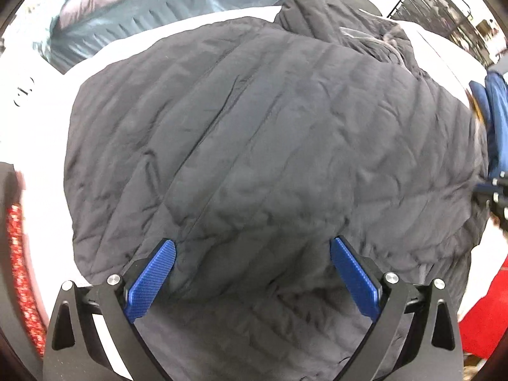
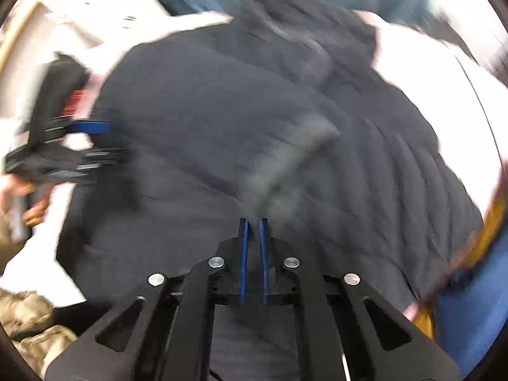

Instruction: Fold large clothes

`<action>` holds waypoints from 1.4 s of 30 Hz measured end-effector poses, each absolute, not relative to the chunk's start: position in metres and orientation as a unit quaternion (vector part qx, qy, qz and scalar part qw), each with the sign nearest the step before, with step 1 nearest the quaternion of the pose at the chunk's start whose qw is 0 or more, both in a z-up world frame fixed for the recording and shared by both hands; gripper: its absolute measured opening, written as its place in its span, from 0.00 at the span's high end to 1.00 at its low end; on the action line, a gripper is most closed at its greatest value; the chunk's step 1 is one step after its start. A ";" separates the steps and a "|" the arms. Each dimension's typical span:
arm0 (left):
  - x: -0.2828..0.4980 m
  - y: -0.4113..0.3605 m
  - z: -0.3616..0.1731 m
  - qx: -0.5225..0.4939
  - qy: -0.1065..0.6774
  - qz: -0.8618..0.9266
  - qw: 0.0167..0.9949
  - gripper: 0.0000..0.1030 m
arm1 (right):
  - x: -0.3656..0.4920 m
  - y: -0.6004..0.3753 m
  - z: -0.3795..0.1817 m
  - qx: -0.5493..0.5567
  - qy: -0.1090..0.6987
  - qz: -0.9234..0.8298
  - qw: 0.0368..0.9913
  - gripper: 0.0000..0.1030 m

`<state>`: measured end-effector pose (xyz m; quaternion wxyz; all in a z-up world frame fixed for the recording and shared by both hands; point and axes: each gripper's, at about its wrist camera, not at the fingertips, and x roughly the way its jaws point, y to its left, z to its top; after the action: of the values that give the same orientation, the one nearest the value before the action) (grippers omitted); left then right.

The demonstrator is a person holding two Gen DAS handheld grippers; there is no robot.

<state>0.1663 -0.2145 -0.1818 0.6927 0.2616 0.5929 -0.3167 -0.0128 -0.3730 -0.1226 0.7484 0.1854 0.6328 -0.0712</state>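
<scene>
A large dark quilted jacket (image 1: 254,133) lies spread on a white surface (image 1: 47,120). My left gripper (image 1: 252,244) hovers over its near hem with its blue pads (image 1: 152,276) wide apart, holding nothing. In the blurred right wrist view the same jacket (image 2: 206,120) fills the middle. My right gripper (image 2: 253,222) has its pads nearly together over a raised grey fold of the jacket (image 2: 285,155); the blur hides whether fabric is pinched. The left gripper also shows in the right wrist view (image 2: 89,127) at the jacket's left edge.
A pale blue-grey padded garment (image 1: 152,3) lies beyond the jacket. A red cloth (image 1: 489,304) is at the right. A beige puffy garment (image 2: 31,324) is at the lower left. A wire rack (image 1: 444,9) stands far right.
</scene>
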 end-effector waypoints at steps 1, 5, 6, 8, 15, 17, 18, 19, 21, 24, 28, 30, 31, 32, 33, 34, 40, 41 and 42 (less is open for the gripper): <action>0.160 -0.212 -0.174 0.271 0.574 -0.313 0.706 0.06 | -0.020 -0.376 -0.115 0.198 0.618 -0.078 0.757 0.93; 0.138 -0.204 -0.141 0.270 0.510 -0.324 0.750 0.06 | -0.026 -0.368 -0.085 0.225 0.566 -0.076 0.789 0.91; 0.135 -0.205 -0.136 0.267 0.505 -0.328 0.752 0.06 | -0.022 -0.361 -0.080 0.221 0.559 -0.070 0.796 0.91; 0.138 -0.212 -0.140 0.275 0.514 -0.330 0.742 0.06 | -0.006 -0.344 -0.081 0.209 0.558 -0.053 0.801 0.90; 0.148 -0.224 -0.205 0.315 0.575 -0.303 0.692 0.05 | 0.029 -0.321 -0.155 0.178 0.627 -0.111 0.751 0.75; 0.148 -0.223 -0.205 0.311 0.572 -0.305 0.695 0.05 | 0.030 -0.316 -0.157 0.161 0.625 -0.120 0.754 0.75; 0.146 -0.222 -0.203 0.312 0.570 -0.306 0.696 0.05 | 0.030 -0.312 -0.155 0.144 0.626 -0.122 0.756 0.75; 0.144 -0.220 -0.201 0.312 0.568 -0.307 0.697 0.05 | 0.030 -0.309 -0.154 0.136 0.626 -0.122 0.758 0.75; 0.139 -0.217 -0.197 0.309 0.563 -0.311 0.701 0.05 | 0.028 -0.310 -0.149 0.145 0.621 -0.128 0.759 0.74; 0.132 -0.207 -0.186 0.298 0.555 -0.312 0.712 0.06 | 0.015 -0.316 -0.132 0.189 0.596 -0.140 0.768 0.52; 0.109 -0.185 -0.169 0.279 0.535 -0.319 0.731 0.06 | -0.015 -0.312 -0.113 0.213 0.570 -0.149 0.779 0.36; 0.094 -0.171 -0.163 0.265 0.530 -0.330 0.735 0.06 | -0.030 -0.305 -0.114 0.213 0.577 -0.152 0.773 0.36; 0.088 -0.161 -0.160 0.259 0.530 -0.333 0.736 0.06 | -0.042 -0.302 -0.118 0.221 0.584 -0.151 0.766 0.36; 0.080 -0.158 -0.161 0.252 0.532 -0.334 0.736 0.06 | -0.053 -0.297 -0.120 0.225 0.586 -0.151 0.764 0.36; 0.073 -0.149 -0.160 0.244 0.538 -0.335 0.734 0.06 | -0.064 -0.294 -0.122 0.231 0.588 -0.152 0.760 0.36; 0.066 -0.138 -0.160 0.236 0.548 -0.334 0.730 0.06 | -0.072 -0.291 -0.124 0.233 0.588 -0.154 0.759 0.36; 0.060 -0.089 -0.171 0.171 0.617 -0.321 0.698 0.06 | -0.114 -0.281 -0.135 0.278 0.592 -0.153 0.741 0.36; 0.060 -0.083 -0.172 0.167 0.620 -0.320 0.696 0.06 | -0.119 -0.279 -0.134 0.283 0.590 -0.153 0.741 0.36; 0.059 -0.077 -0.173 0.170 0.617 -0.316 0.700 0.06 | -0.124 -0.275 -0.134 0.288 0.587 -0.151 0.741 0.36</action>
<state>0.0592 -0.0769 -0.1727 0.7002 0.1699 0.6170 -0.3164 -0.1243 -0.2753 -0.1339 0.7410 0.2885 0.5873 -0.1509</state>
